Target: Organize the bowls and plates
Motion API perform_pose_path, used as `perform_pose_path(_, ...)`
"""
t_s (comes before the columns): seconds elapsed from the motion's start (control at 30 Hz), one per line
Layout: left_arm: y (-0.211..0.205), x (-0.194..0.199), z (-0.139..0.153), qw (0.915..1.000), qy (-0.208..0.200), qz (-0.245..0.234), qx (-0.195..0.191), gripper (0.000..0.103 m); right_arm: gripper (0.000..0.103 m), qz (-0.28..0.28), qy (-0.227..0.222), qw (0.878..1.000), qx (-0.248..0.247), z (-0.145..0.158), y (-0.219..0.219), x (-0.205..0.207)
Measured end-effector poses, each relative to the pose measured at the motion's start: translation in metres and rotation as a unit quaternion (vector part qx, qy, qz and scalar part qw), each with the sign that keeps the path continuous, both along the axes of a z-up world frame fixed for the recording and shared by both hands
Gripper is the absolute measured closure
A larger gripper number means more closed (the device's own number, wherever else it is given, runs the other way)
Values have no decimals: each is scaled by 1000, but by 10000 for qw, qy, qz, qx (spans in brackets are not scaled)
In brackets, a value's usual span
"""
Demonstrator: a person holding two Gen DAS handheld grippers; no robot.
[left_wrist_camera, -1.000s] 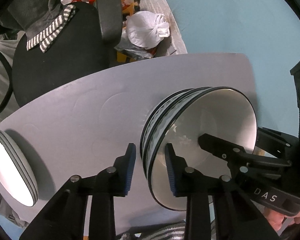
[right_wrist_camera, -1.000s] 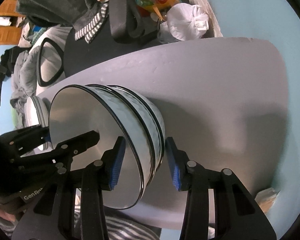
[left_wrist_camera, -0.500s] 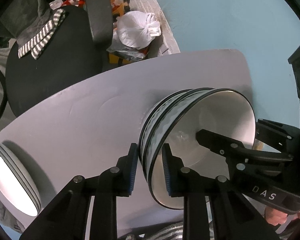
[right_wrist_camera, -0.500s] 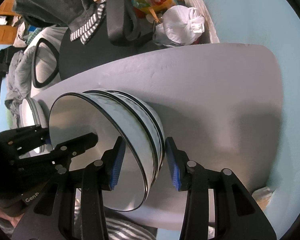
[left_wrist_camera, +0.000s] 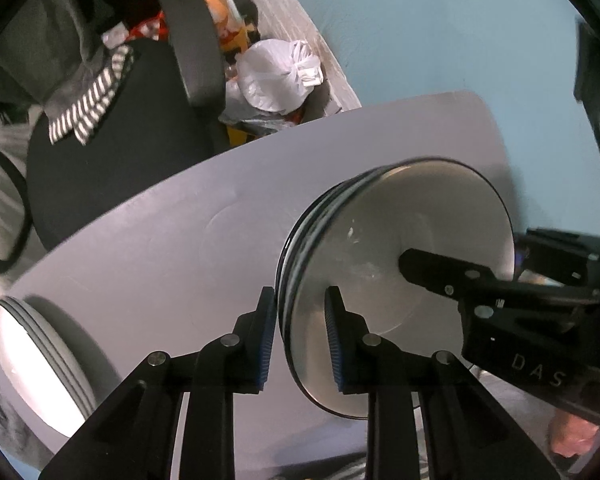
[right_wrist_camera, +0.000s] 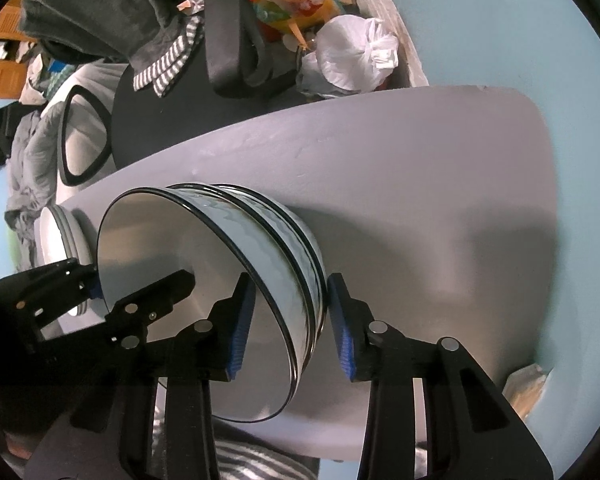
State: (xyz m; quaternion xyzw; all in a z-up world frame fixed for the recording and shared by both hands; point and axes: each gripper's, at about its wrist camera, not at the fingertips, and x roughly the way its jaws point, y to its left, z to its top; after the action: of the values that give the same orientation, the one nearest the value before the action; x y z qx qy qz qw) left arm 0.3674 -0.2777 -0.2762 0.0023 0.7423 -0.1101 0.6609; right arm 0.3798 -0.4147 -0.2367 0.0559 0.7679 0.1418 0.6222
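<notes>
A stack of white bowls with black rims stands on the grey table; it also shows in the right wrist view. My left gripper is shut on the stack's rim, one finger inside and one outside. My right gripper straddles the opposite rim, jaws slightly wider than the stack's wall. A stack of white plates sits at the table's left end, also in the right wrist view.
A black office chair with a striped cloth stands beyond the table's far edge. A white tied plastic bag and clutter lie behind it. A light blue wall borders the table's right end.
My left gripper's jaws have closed from a wider gap onto the bowl stack's rim. The bowl stack has tilted and shifted slightly. The right gripper keeps its place around the rim.
</notes>
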Motion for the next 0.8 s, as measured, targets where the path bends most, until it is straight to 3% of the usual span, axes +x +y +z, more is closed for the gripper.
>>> perform_pose_path(0.1,6,3,-1,9997,89,200,-95,82,69,-27,-10,10000,-29,1,0,0)
perform_pose_path(0.27,10,4,-1,9993,129,274,-207,84,83,-166,16,9999,-15,1,-7,-1)
perform_pose_path(0.8,10,6,3,9997,113,192,-105,87,88,-176,82,9998,16,-1,-8,-1)
